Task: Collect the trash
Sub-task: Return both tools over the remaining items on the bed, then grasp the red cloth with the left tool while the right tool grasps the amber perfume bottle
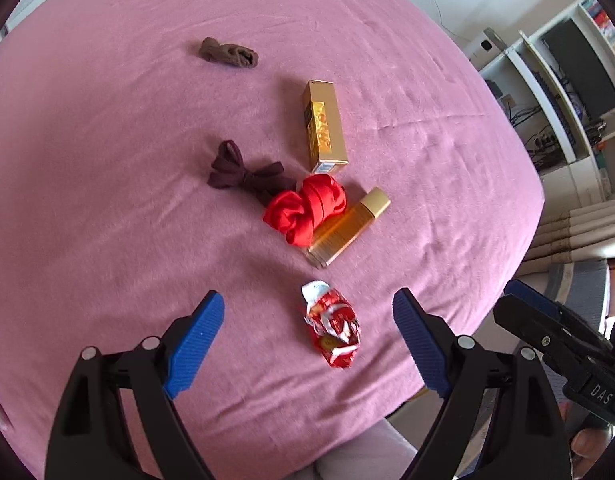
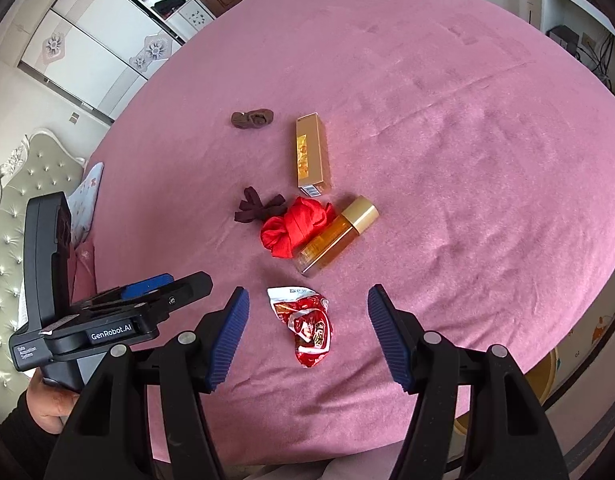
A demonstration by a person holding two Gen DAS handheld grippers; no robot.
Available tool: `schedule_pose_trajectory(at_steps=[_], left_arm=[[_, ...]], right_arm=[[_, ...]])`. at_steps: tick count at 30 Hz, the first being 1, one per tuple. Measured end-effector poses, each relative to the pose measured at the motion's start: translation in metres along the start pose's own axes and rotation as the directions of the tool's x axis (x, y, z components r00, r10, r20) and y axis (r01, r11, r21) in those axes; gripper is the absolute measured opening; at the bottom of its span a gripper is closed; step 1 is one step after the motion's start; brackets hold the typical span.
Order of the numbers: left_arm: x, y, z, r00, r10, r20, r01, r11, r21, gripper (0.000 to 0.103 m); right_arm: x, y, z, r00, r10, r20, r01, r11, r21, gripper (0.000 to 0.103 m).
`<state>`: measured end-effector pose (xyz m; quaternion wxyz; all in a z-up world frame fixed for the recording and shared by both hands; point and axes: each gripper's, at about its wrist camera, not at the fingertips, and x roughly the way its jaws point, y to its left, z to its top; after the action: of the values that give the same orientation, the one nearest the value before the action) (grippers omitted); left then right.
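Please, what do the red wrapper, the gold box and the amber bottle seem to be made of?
Red wrapper: probably thin plastic or foil film, glossy; it is crumpled and torn open, with bright glints.
Gold box: apparently cardboard, with a shiny metallic gold panel and a barcode end.
Amber bottle: translucent, glass or clear plastic; its cap looks matte gold.

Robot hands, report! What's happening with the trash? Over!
Left gripper open, right gripper open, both empty. Red wrapper lies loose on pink sheet. Nothing blocking it.
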<state>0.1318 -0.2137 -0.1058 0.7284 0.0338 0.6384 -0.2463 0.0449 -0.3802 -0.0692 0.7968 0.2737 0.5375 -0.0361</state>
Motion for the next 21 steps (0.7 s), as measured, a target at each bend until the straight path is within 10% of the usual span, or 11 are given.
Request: schedule_pose_trajectory(at_steps=[18,21], left_arm=[[0.142,0.005,0.064,0.974,0.049,-0.221,-0.064,0.996,-0.059,0.085],[0.153,0.01,0.067,0.968,0.034,-0.248,-0.061,0.993,-0.102,0.066]], right_arm=[[0.079,-0.07,0.047,0.992,0.014,-0.129,0.004,0.99,0.138,0.061],[0.092,-0.071,0.05,0.988,0.027,-0.15,-0.005,0.99,0.144,0.061]])
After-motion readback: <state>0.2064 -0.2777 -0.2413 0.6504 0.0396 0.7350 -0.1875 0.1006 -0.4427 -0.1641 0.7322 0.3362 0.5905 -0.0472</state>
